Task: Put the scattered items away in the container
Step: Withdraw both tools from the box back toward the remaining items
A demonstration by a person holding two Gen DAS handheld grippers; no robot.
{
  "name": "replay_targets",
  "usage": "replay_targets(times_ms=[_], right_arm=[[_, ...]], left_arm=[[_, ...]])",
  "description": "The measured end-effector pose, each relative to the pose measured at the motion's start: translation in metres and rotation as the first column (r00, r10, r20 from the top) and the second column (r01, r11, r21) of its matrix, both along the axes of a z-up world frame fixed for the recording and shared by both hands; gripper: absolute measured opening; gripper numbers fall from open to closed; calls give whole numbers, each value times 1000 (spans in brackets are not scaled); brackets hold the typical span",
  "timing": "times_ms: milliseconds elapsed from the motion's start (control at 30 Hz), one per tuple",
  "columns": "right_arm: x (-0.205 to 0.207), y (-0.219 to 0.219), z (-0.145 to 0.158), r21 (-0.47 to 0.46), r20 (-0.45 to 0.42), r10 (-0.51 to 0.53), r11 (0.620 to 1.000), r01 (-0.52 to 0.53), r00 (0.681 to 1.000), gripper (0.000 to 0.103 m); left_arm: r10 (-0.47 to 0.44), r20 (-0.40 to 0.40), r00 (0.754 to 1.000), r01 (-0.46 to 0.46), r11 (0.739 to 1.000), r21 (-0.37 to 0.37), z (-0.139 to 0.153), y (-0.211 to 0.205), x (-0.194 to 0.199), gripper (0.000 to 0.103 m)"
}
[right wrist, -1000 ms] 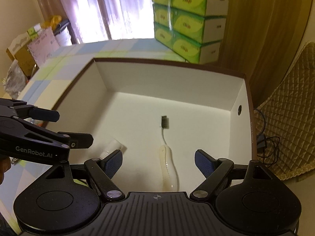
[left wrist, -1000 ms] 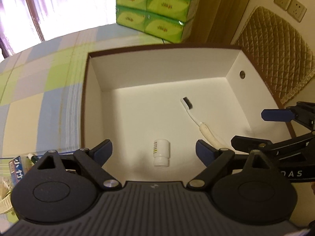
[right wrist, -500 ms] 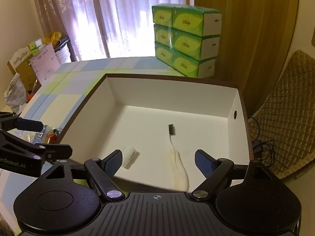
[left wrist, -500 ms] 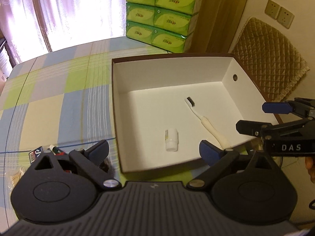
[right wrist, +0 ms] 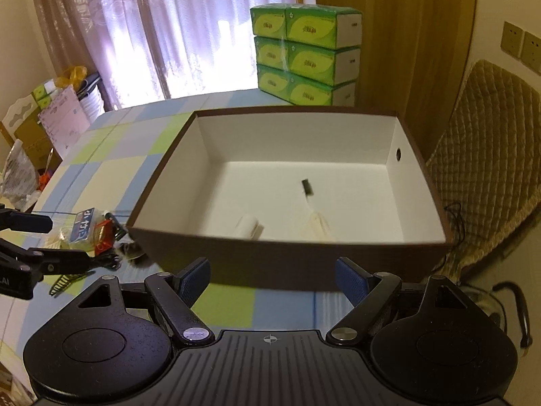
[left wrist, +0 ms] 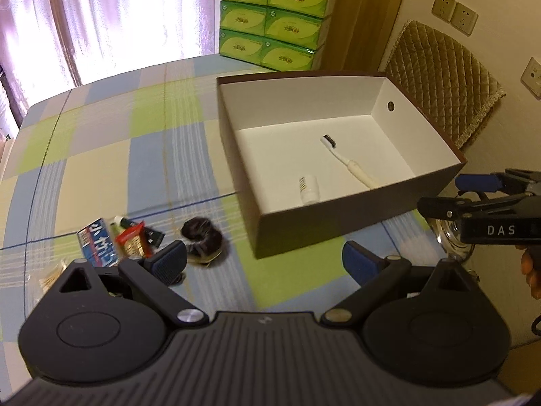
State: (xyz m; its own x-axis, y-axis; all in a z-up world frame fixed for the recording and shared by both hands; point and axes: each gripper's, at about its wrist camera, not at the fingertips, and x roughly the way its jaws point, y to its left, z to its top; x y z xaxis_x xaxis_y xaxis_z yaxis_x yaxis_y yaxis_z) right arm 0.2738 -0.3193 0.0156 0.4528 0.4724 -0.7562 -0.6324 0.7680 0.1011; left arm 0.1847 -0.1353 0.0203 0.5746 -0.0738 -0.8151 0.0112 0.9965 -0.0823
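A brown box with a white inside [left wrist: 358, 223] [right wrist: 236, 264] stands on the checked tablecloth. In it lie a white toothbrush [left wrist: 348, 160] [right wrist: 312, 203] and a small white bottle [left wrist: 308, 187] [right wrist: 248, 226]. Left of the box, scattered items lie in a heap: a blue packet [left wrist: 98, 245] [right wrist: 83, 226], a red wrapper [left wrist: 130, 235], a small tube [left wrist: 120, 221] and a dark hair scrunchie [left wrist: 202, 237]. My left gripper [left wrist: 263, 264] hangs open and empty above the cloth, near the box's front left corner. My right gripper [right wrist: 272, 275] is open and empty before the box's front wall.
Green tissue packs [left wrist: 275, 20] [right wrist: 304, 54] are stacked behind the box. A chair with a quilted cover [left wrist: 439, 77] [right wrist: 483, 169] stands to the right, with a cable [right wrist: 454, 216] beside it. Cluttered boxes and bags [right wrist: 44, 125] sit past the table's far left edge.
Both grippers have drawn back and up from over the box, still open. The heap of items left of the box has come into view.
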Motion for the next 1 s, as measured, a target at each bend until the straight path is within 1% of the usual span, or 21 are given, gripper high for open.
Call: replay_targets(times_ms=[200,467,633,800,1000], right_arm=[[-31,12,-5,6,-33,1,1000,-1,999,86],[-60,35,-11,8,-40,9,1000,-9,999,86],[-79,50,-16,12,-49,17,1000,-16,999,86],[-96,72,-26,18,-74,59,998,-58,995,86],[-111,101,-42,37,-80,99,995,-97,992,86]], left_arm=[[8,17,1000,-8,1000,11,5,24,-23,97],[33,5,999,-33,999,12,4,62,-56,97],[51,17,999,-52,998,18,3,83,-77,97],[73,12,997,-74,997,15,-5,110,-96,97],[115,6,993,-115,993,24,-19,145,-113,96]])
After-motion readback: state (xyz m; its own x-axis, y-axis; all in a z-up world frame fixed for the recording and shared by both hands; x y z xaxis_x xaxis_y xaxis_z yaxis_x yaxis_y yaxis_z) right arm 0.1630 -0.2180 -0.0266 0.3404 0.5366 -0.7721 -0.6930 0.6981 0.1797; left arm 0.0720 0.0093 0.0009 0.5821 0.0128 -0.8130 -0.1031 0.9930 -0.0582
